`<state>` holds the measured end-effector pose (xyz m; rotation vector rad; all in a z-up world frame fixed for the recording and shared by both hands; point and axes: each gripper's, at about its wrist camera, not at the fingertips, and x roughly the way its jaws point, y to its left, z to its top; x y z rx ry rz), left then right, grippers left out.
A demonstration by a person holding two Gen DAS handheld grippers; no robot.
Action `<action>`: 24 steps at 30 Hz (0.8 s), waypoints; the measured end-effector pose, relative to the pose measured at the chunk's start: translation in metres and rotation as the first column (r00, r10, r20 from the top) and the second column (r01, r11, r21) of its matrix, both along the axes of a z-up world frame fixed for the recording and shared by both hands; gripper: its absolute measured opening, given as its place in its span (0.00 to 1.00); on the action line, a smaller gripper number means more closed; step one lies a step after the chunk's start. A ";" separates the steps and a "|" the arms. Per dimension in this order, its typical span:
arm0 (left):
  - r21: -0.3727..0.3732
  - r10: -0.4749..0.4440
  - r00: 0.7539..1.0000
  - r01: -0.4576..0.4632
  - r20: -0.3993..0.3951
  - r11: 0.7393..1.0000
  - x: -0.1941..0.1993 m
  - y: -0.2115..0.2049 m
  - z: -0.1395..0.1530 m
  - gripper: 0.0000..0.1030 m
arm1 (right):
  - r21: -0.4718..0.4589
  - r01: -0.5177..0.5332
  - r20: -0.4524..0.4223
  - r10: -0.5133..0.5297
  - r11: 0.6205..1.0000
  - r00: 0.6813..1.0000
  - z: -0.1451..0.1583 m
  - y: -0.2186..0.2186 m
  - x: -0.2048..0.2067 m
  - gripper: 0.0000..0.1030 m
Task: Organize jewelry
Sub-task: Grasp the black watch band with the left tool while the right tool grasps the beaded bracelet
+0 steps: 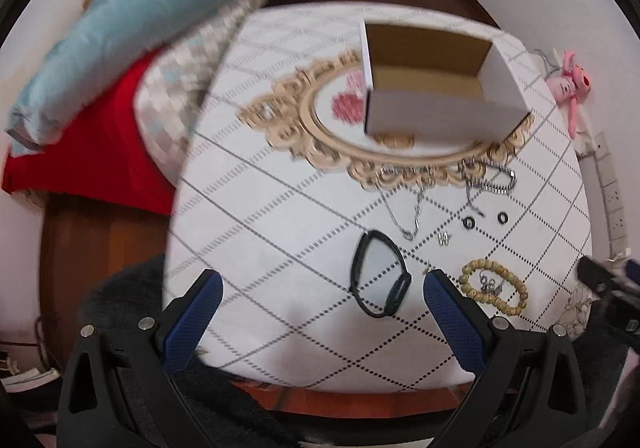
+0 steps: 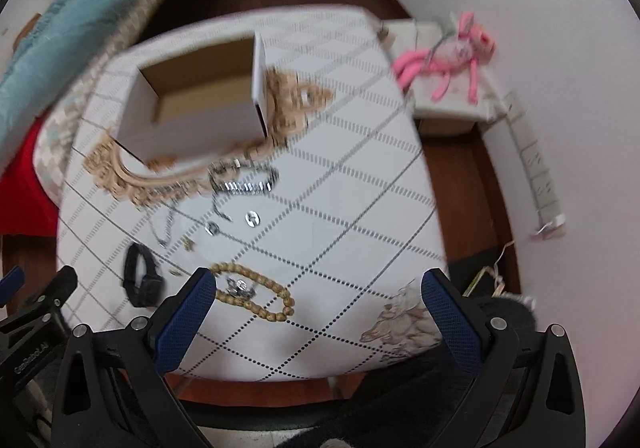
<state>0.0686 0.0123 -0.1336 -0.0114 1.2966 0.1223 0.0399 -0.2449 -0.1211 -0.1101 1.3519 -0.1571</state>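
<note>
Black wristband, long axis near-to-far.

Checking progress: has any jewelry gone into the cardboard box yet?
No. The cardboard box shows only a bare brown interior, while the bead bracelet lies on the table.

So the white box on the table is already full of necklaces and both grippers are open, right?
Not quite. The white box is empty: both wrist views show only its bare brown inside. The necklaces, the bead bracelet and the black band lie out on the table. The rest is right: the left gripper and the right gripper are both open.
</note>
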 end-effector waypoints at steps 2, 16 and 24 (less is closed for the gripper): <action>-0.033 0.012 1.000 -0.013 -0.029 0.999 0.001 0.005 -0.017 0.90 | 0.016 0.007 -0.052 -0.006 1.000 0.999 -0.026 -0.003 0.001 0.96; -0.150 0.005 0.991 -0.026 -0.137 0.988 0.002 0.011 -0.081 0.40 | 0.038 0.016 -0.138 -0.010 0.999 0.990 -0.105 -0.003 -0.012 0.60; -0.150 -0.039 0.995 0.025 -0.090 0.988 0.004 0.007 -0.086 0.06 | 0.036 -0.009 -0.074 0.011 0.999 0.997 -0.100 0.007 -0.020 0.56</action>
